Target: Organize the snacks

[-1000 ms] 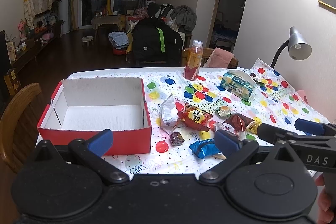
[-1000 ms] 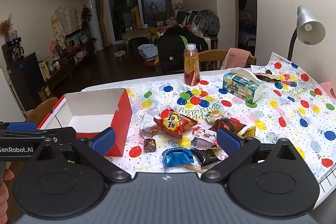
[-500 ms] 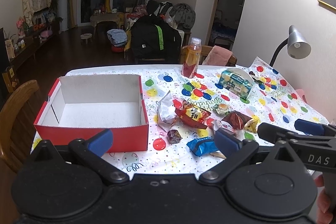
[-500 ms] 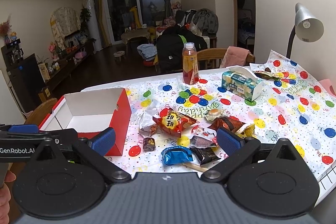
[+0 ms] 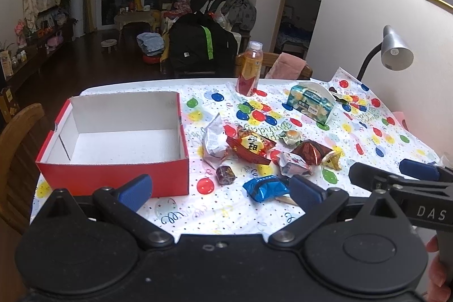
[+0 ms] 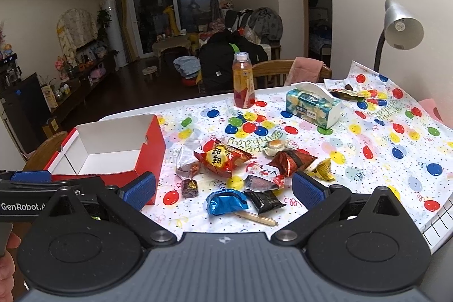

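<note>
Both tools [image 5: 220,190] [image 6: 223,190] spread wide, empty, same as 1 s ago; box [image 5: 113,180] now lower-left, snacks [image 6: 223,157] at 12.

One red cardboard box [image 5: 113,177] sits at nine o'clock on the balloon-print tablecloth [image 6: 368,137], open and with nothing inside. At the centre lies a heap of about ten wrapped snacks: one red-and-yellow crisp bag [image 6: 222,157], one silver pouch [image 5: 213,142], one blue packet [image 6: 226,201], one black packet [image 6: 266,200], one dark red foil packet [image 6: 291,162], one small brown sweet [image 6: 189,187] and others too crumpled to tell. One juice bottle [image 6: 243,84] stands at twelve o'clock, one tissue box [image 6: 311,105] at two o'clock. One wooden stick [image 6: 256,218] lies at six o'clock.
</note>
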`<control>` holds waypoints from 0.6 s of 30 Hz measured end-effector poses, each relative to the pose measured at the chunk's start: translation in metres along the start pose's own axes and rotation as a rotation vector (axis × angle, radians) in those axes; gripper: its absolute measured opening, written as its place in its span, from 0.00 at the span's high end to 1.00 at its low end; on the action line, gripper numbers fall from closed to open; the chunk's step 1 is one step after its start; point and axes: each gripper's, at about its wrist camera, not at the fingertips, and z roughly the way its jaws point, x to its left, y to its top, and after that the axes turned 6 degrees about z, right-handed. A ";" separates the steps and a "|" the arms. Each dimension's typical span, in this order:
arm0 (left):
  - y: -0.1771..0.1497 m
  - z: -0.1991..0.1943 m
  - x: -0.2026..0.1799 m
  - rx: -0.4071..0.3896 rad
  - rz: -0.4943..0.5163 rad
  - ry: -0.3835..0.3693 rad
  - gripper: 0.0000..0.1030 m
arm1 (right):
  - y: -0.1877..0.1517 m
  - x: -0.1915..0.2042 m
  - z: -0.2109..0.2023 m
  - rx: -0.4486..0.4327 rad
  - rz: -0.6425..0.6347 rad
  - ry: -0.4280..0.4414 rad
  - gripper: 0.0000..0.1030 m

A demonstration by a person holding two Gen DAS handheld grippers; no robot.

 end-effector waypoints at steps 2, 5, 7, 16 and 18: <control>0.000 0.001 -0.003 0.001 0.007 -0.007 0.00 | 0.000 -0.003 -0.001 0.000 0.007 -0.008 0.00; 0.000 0.002 -0.007 0.003 0.018 -0.017 0.00 | -0.002 -0.006 -0.004 -0.002 0.012 -0.023 0.00; 0.000 0.002 -0.010 0.001 0.023 -0.025 0.00 | -0.002 -0.008 -0.005 -0.006 0.018 -0.031 0.00; 0.004 0.003 -0.018 -0.009 0.044 -0.040 0.00 | 0.000 -0.017 -0.009 -0.015 0.045 -0.035 0.00; 0.006 0.004 -0.020 -0.013 0.046 -0.041 0.00 | 0.001 -0.018 -0.009 -0.020 0.042 -0.030 0.00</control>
